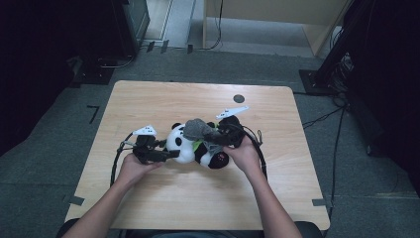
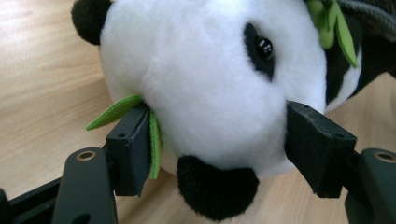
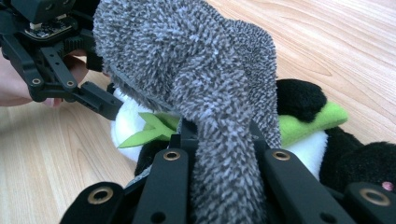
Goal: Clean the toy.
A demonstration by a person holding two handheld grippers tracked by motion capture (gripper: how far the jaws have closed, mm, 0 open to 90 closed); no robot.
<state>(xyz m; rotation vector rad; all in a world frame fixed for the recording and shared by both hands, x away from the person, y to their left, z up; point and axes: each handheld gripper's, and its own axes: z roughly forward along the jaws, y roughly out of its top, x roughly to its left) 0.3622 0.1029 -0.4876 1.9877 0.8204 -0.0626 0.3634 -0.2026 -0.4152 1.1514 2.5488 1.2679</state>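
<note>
My right claw [image 3: 219, 154] clamped the grey cloth [image 3: 205, 70]; left claw [image 2: 219, 144] stood wide around the panda [image 2: 210, 79] head, pads barely touching. Risk: panda could slide when I tugged.

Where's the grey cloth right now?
High view, table centre: the grey cloth drapes over the plush panda, pinched by the right gripper.
</note>
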